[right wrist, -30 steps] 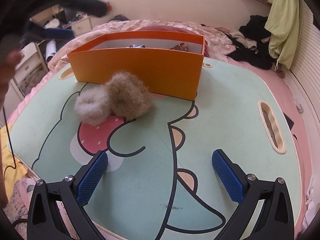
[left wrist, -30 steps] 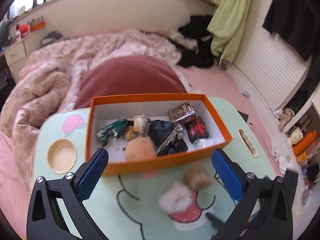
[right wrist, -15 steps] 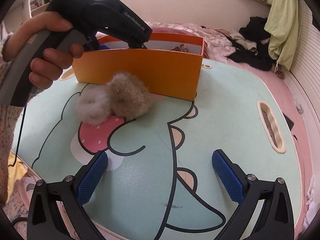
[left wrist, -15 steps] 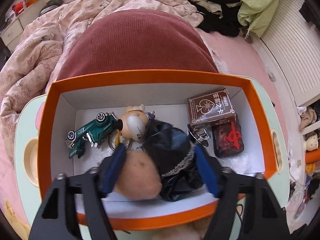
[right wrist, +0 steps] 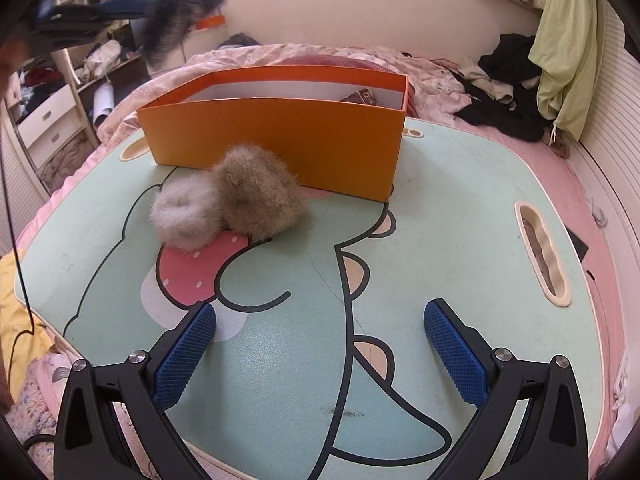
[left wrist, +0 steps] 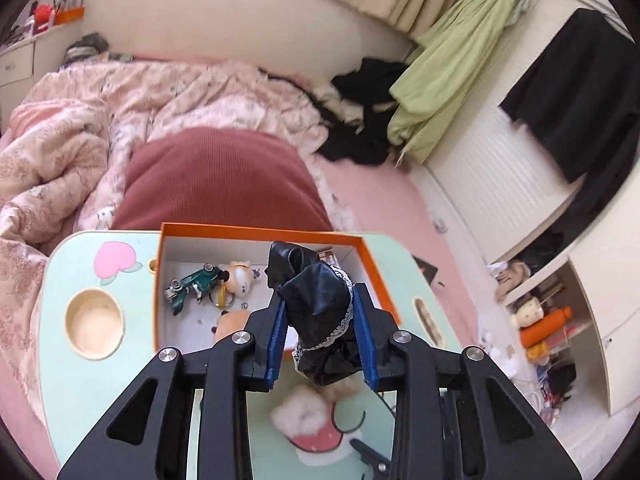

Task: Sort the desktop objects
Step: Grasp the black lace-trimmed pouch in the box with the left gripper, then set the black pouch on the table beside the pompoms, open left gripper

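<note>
A black lace-trimmed scrunchie (left wrist: 320,312) is being held clenched in the left gripper (left wrist: 322,344) above the orange box (left wrist: 376,268), to be placed beside the fluffy ones, while the right gripper (right wrist: 320,344) is being kept spread, empty.

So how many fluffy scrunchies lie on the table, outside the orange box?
2: a brown fluffy scrunchie beside the orange cardboard box, and a white fluffy scrunchie touching its left side. Others may be hidden.

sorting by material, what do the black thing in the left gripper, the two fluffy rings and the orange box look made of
Black scrunchie: glossy, faux-leather-like fabric, crinkled, white lace trim.
Fluffy rings, grey and tan: probably faux fur, long loose fibres.
Orange box: likely matte cardboard, thin flat walls, white inside.
</note>
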`<state>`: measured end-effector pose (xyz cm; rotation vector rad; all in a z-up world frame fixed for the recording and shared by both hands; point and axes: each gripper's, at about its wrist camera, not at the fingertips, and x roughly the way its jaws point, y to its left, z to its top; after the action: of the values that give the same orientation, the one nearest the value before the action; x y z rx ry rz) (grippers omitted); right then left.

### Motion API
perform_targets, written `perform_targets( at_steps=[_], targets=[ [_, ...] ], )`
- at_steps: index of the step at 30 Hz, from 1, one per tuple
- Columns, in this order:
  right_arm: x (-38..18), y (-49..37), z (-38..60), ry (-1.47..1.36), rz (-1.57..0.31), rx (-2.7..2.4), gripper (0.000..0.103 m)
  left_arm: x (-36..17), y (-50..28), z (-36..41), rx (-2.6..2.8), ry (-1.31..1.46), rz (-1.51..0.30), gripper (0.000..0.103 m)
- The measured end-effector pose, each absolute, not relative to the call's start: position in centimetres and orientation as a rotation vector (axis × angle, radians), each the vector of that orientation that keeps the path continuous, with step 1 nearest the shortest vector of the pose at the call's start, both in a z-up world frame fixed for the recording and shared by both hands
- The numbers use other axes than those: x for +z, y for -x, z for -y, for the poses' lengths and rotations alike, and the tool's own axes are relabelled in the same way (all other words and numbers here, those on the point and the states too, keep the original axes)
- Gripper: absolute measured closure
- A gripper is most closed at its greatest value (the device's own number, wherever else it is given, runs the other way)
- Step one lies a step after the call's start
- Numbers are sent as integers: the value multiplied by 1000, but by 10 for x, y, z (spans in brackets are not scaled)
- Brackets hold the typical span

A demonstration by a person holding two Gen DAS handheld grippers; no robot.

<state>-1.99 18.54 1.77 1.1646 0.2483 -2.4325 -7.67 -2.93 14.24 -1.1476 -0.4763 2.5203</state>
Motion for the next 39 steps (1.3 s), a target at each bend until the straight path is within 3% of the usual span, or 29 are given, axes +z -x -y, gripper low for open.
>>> perform_targets(
  at_steps=[7,11,18,20,22,32,39],
  targets=[
    [18,21,-185,-1175,-250,-2427,0,80,41,34,2574,1364,386,70],
    [18,21,-185,-1174,-249,-2427,0,45,50,42,2576,1461,453,70],
    [18,21,-185,-1169,-248,-2427,0,44,49,34,2609,1376,455,57],
    [17,20,-185,-1166,-247,-2427,0,52,43,33,2659,1317,436,37],
    [17,21,-185,-1166,-248,-2427,0,60,32,32,2731,1271,386,28],
    [17,22,-186,-1163,-248,-2428,0,32,-28,2,2719,1369,63,27],
    [17,24,-189,-1159,-251,-2427,0,14,-14,-14,2738,1422,-27,23]
  ],
)
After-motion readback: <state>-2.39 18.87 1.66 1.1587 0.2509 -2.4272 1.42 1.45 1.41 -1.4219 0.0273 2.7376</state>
